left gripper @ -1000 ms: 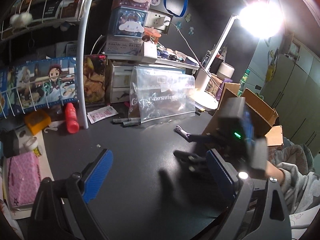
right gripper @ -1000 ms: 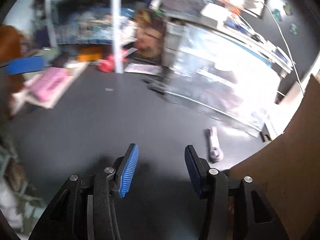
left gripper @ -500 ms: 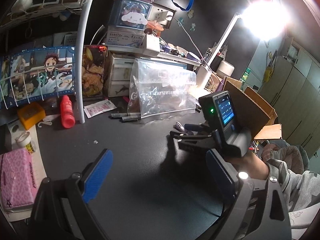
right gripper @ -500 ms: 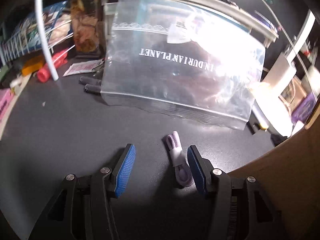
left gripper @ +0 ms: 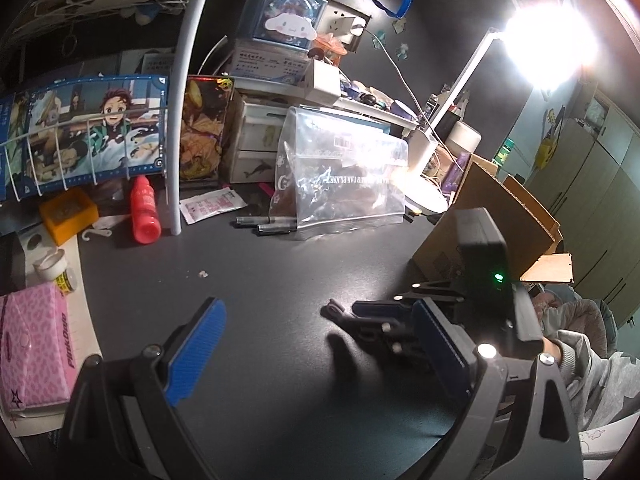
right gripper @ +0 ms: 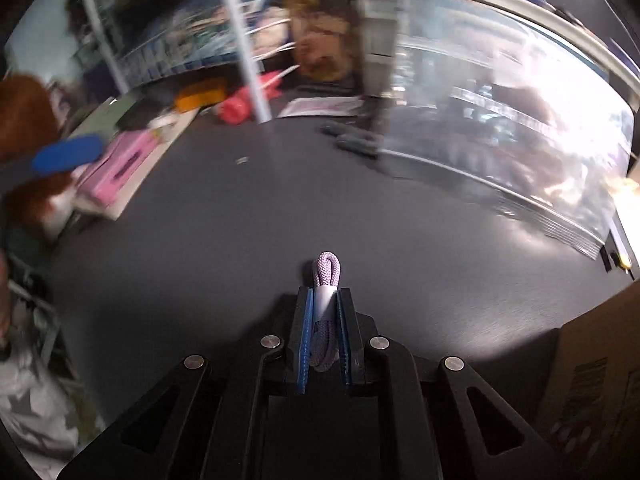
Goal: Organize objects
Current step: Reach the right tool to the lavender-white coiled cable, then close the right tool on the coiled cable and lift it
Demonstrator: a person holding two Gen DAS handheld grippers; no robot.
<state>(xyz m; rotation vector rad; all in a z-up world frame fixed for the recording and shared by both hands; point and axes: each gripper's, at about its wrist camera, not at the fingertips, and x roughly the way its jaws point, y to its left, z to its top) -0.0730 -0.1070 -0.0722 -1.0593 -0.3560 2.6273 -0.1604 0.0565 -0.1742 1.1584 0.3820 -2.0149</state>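
Observation:
My right gripper (right gripper: 323, 300) is shut on a small bundled purple braided cable (right gripper: 326, 276), held just above the dark desk (right gripper: 240, 248); its looped end sticks out past the blue pads. In the left wrist view the right gripper (left gripper: 340, 312) hovers over the desk right of centre, the cable hidden between its jaws. My left gripper (left gripper: 320, 344) is open and empty, low over the desk's near part. A clear zip bag (left gripper: 340, 184) leans at the back of the desk and also shows in the right wrist view (right gripper: 500, 128).
A cardboard box (left gripper: 504, 216) stands at the right. A red bottle (left gripper: 144, 212), orange box (left gripper: 68, 212), white pole (left gripper: 180, 120), pink tissue pack (left gripper: 32, 344), two dark pens (left gripper: 264, 224) and a lit desk lamp (left gripper: 424, 196) ring the desk. Shelves with boxes are behind.
My right gripper has shut on the purple cable that lay on the desk, lifted it, and swung left and back toward me. My left gripper stays open and nearly still.

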